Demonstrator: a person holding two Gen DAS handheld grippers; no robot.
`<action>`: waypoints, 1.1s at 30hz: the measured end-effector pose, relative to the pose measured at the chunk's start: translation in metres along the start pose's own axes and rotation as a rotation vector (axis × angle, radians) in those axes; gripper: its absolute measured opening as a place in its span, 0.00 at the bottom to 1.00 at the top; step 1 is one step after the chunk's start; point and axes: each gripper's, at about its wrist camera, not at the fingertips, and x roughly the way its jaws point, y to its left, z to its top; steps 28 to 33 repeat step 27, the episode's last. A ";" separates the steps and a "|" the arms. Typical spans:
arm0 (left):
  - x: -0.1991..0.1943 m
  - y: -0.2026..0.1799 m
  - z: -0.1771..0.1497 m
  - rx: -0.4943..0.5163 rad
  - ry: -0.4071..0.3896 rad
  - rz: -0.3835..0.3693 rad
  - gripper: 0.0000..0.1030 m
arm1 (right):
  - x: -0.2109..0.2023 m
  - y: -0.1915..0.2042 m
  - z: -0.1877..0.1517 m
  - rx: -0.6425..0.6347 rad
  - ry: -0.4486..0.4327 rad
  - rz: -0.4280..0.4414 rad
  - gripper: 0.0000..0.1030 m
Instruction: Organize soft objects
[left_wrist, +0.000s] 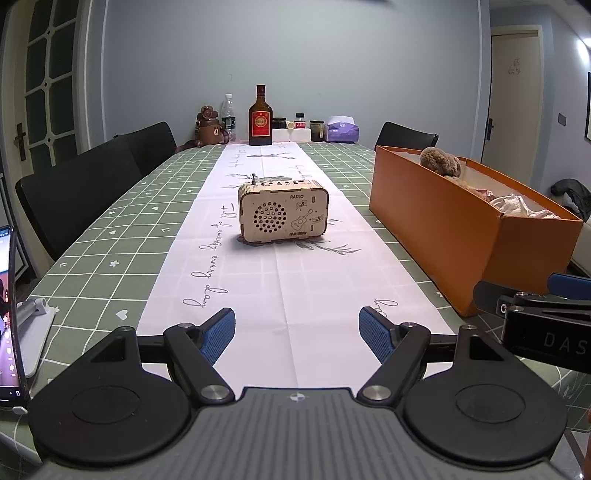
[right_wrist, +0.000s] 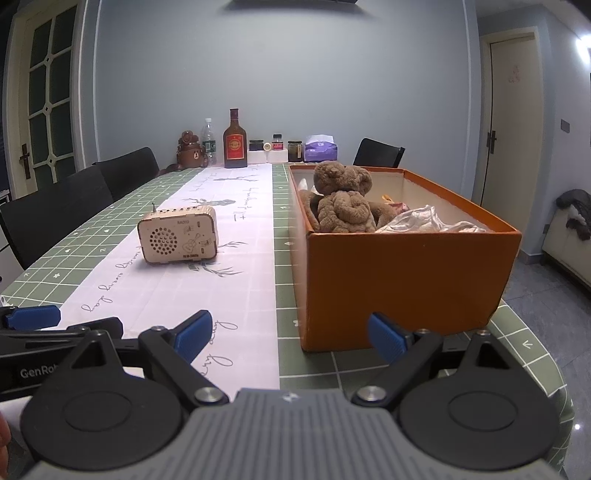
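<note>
Blue-grey walls are closing in the room behind a long table (left_wrist: 110, 236) that is wearing a green checked cloth with a white runner (left_wrist: 280, 280) lying down its middle. Black chairs (left_wrist: 74, 199) are standing along the table's left side.

Ahead and to the right of the left gripper (left_wrist: 297, 334), and directly ahead of the right gripper (right_wrist: 290, 338), an orange box (right_wrist: 402, 280) is sitting on the cloth. A brown plush toy (right_wrist: 341, 201) is sitting up inside it at the far end, and white cloths (right_wrist: 424, 221) are lying crumpled in the near end.

Ahead of the left gripper, on the runner, a wooden radio (left_wrist: 283, 212) is standing upright, well apart from the box. Beyond it, a brown bottle (left_wrist: 260, 118) is standing among small jars at the far edge.

Both grippers are hovering low over the near end of the table, side by side, jaws spread wide and gripping nothing.
</note>
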 end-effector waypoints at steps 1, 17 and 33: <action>0.000 0.000 0.000 0.002 0.001 0.000 0.87 | -0.001 0.000 0.000 -0.001 -0.002 0.001 0.87; 0.001 -0.001 0.000 0.006 0.004 0.000 0.87 | 0.000 0.001 -0.002 -0.001 0.000 0.003 0.88; 0.001 -0.002 -0.001 0.008 0.003 0.001 0.87 | 0.003 0.001 -0.004 -0.001 0.014 0.005 0.88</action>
